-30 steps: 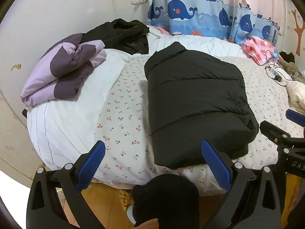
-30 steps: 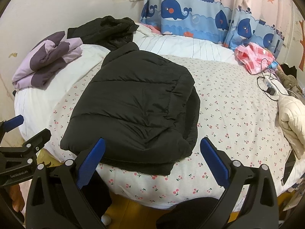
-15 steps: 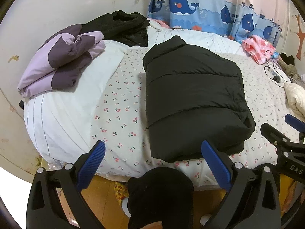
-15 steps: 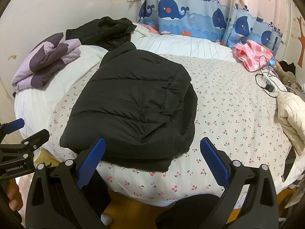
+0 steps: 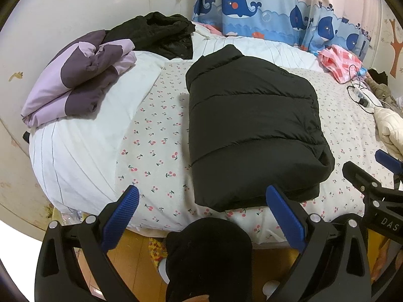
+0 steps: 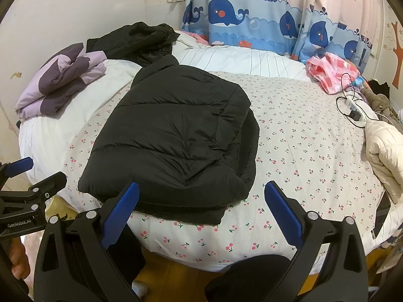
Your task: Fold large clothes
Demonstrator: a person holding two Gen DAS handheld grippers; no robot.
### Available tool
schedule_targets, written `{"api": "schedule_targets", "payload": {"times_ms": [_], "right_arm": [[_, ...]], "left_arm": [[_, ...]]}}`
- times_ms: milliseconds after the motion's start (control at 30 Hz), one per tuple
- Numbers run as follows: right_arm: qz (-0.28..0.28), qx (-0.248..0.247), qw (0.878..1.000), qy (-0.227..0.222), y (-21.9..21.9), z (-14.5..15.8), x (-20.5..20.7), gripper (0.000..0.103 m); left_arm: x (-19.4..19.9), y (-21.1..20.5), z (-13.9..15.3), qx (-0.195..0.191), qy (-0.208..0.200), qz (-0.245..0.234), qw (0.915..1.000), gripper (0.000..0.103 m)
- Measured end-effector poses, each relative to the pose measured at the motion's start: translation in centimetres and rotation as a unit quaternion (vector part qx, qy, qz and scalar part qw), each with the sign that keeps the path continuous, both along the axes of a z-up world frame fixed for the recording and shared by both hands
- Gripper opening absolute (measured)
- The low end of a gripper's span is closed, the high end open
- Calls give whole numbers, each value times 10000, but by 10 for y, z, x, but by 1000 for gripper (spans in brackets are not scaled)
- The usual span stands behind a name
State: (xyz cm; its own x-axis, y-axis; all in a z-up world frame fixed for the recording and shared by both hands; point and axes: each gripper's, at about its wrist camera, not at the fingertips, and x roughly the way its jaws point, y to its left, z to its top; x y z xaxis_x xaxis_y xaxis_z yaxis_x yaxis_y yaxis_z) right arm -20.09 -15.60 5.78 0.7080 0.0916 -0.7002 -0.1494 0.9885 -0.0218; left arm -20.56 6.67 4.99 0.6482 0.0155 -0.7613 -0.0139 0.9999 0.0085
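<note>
Round bed (image 5: 156, 151) with cherry sheet | folded black puffer jacket (image 5: 252, 130) looks closer than before | left gripper (image 5: 201, 216), right gripper (image 6: 201, 209) spread wide, empty | purple coat (image 5: 75, 83) well apart.

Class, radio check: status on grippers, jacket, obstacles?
Left gripper open, empty. Right gripper open, empty. Black jacket folded on bed. Nothing blocking.

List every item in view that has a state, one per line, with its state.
black puffer jacket: folded, flat on bed
purple jacket: folded, on white quilt
black garment: crumpled heap
pink checked cloth: bunched
cream jacket: unfolded, at bed edge
left claw: open, empty
right claw: open, empty
</note>
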Motion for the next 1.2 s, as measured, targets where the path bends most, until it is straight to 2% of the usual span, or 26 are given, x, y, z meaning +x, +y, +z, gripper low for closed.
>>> {"api": "schedule_targets", "payload": {"times_ms": [967,1200], "right_arm": [[-5,35,10000,32,-3,-3,-2,96],[-4,57,10000,43,-2,-3,-2,96]], "left_arm": [[1,-10,0,206,42,19,9998,97],[2,-11,-3,144,112,-17,9998,97]]}}
